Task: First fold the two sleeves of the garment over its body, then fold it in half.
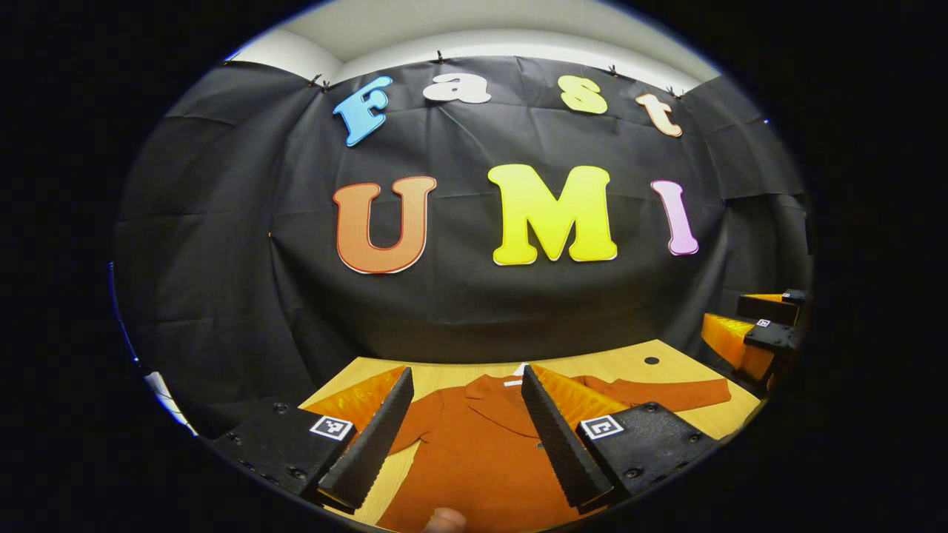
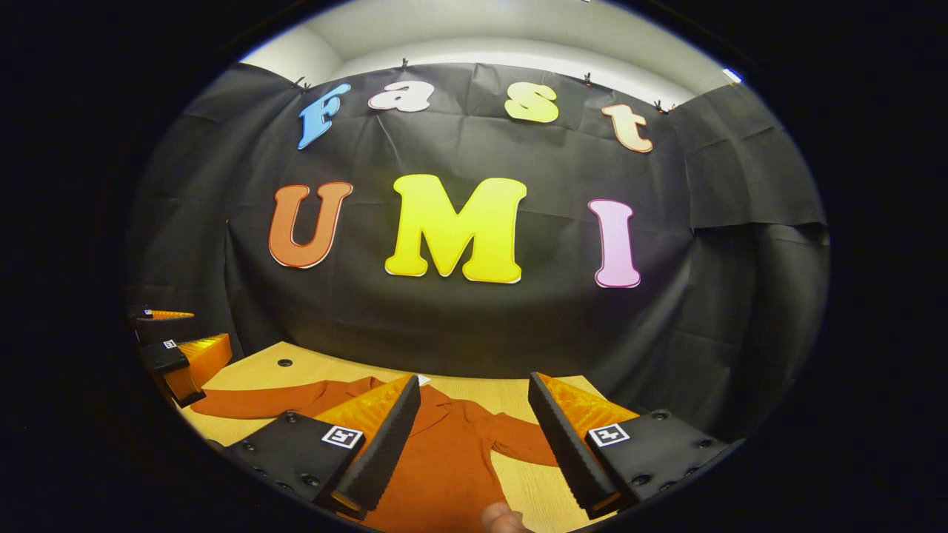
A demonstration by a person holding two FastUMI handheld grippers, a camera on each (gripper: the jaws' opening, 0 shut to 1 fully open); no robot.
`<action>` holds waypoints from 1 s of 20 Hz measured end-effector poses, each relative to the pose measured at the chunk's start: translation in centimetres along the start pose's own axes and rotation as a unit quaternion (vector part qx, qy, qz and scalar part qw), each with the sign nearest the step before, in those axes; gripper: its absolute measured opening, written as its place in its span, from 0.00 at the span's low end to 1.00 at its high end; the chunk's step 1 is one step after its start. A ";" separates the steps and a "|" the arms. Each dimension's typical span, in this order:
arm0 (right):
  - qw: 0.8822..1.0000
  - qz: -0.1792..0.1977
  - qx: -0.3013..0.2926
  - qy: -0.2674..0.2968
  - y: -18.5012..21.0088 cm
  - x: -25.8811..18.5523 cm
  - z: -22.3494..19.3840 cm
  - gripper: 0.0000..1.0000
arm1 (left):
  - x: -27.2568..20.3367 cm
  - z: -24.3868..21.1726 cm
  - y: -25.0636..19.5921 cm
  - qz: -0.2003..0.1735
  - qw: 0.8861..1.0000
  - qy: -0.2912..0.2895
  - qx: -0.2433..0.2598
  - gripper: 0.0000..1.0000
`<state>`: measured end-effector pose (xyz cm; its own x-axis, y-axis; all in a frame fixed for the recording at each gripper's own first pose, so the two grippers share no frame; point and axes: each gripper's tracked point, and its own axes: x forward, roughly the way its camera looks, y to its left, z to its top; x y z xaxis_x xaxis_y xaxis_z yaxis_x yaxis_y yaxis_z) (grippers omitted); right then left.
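We see the garment (image 1: 474,451), a rust-orange top with a collar, lying flat on the wooden table (image 1: 629,363). Its sleeves are spread out to the sides, not folded in. In the left gripper view, one sleeve (image 1: 666,392) reaches far out toward the other gripper. In the right gripper view, the garment (image 2: 444,459) lies under us with one sleeve (image 2: 252,403) stretched to the left. Our left gripper (image 1: 463,429) hangs above the garment with its fingers wide apart, holding nothing. Our right gripper (image 2: 474,437) is also spread wide and holds nothing. A small dark hole (image 1: 652,360) sits in the table near the far edge.
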<state>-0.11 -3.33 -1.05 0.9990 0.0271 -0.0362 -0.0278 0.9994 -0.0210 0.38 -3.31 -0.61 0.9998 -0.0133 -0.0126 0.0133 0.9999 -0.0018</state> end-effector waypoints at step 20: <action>1.000 0.006 -0.003 0.023 -2.0 3.5 -1.8 0.94 | 2.1 -1.7 -1.8 0.006 0.999 0.036 0.002 0.96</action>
<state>3.36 -5.30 -2.94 0.9958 0.0377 -0.0834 -0.0400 0.9989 -0.0260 2.43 -5.11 -2.33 0.9964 -0.0013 -0.0849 0.0016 1.0000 0.0036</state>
